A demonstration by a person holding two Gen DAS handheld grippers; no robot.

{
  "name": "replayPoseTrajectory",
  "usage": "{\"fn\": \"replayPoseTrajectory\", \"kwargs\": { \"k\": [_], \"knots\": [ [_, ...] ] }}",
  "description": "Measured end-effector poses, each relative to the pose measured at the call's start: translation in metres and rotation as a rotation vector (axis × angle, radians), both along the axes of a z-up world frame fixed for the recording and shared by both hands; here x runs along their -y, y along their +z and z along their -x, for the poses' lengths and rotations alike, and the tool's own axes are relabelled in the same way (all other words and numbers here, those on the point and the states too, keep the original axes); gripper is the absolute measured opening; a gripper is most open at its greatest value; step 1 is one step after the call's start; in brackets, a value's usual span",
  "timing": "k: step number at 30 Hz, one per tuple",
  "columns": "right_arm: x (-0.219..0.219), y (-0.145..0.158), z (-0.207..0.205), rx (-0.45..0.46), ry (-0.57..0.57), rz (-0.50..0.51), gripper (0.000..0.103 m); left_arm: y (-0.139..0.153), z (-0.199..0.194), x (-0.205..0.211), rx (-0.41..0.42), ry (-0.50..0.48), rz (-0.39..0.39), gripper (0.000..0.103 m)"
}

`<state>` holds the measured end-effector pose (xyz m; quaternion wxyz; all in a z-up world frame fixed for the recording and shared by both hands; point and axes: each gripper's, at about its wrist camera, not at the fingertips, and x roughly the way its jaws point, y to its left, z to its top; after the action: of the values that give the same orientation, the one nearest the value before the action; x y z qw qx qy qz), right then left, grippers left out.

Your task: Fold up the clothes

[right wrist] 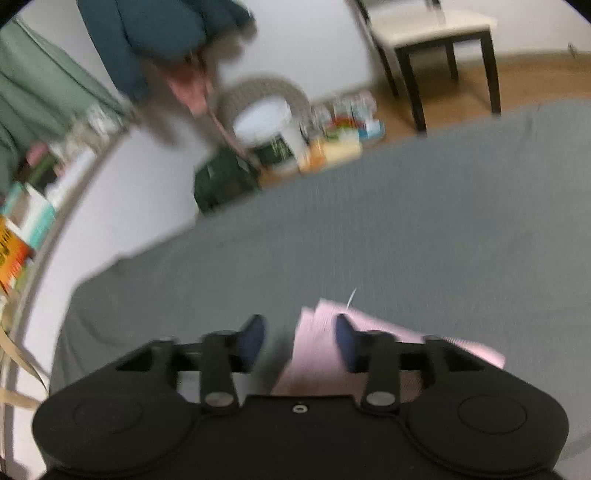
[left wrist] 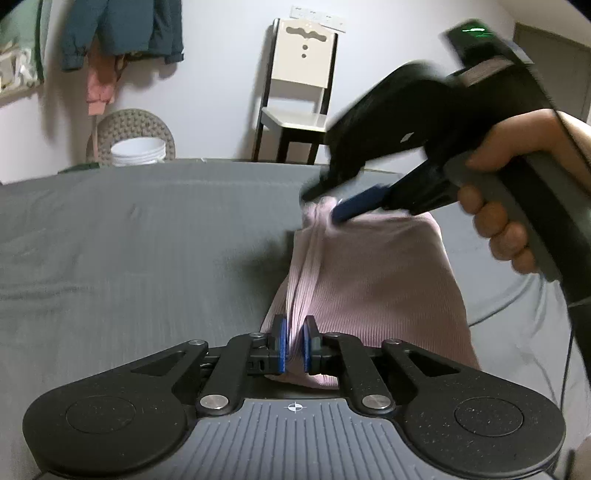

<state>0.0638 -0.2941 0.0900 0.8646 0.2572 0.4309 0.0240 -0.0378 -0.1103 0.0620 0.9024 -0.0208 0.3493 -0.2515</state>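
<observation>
Over the grey bedsheet, we see the left gripper pinching the pink ribbed garment near edge; the right gripper, jaws parted, straddles its far corner.

Left claw: black linkages, blue pads, silver screws, ribbed grey body.

A cream chair stands by the wall, a white bucket near hanging jackets
</observation>
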Motion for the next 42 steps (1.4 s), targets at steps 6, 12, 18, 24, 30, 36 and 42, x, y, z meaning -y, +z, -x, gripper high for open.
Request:
{"fn": "replayPoseTrajectory", "kwargs": {
  "k": [6, 12, 18, 24, 30, 36, 42],
  "knots": [
    [-0.011, 0.029, 0.028, 0.102, 0.265, 0.277, 0.047, 0.001, 0.001, -0.001, -0.035, 0.021, 0.031, 0.008],
    [-0.064, 0.006, 0.047, 0.095, 0.614, 0.583, 0.056, 0.001, 0.003, 0.001, -0.045, 0.058, 0.021, 0.019],
    [-0.081, -0.02, 0.028, 0.086, 0.699, 0.571, 0.071, 0.014, 0.017, 0.004, 0.092, 0.072, -0.003, 0.028],
    [-0.076, -0.029, 0.018, 0.103, 0.764, 0.531, 0.085, 0.03, 0.03, 0.005, 0.241, 0.045, 0.06, 0.028],
    [-0.075, -0.035, 0.007, 0.089, 0.836, 0.51, 0.103, 0.038, 0.033, -0.001, 0.296, 0.091, 0.125, 0.028],
    [-0.076, -0.039, -0.008, 0.051, 0.818, 0.498, 0.103, 0.04, 0.005, -0.015, 0.26, 0.203, 0.137, 0.028],
    [-0.073, 0.0, 0.0, 0.152, 0.736, 0.405, 0.102, 0.029, -0.011, -0.035, 0.174, 0.286, 0.233, 0.028]
  ]
}}
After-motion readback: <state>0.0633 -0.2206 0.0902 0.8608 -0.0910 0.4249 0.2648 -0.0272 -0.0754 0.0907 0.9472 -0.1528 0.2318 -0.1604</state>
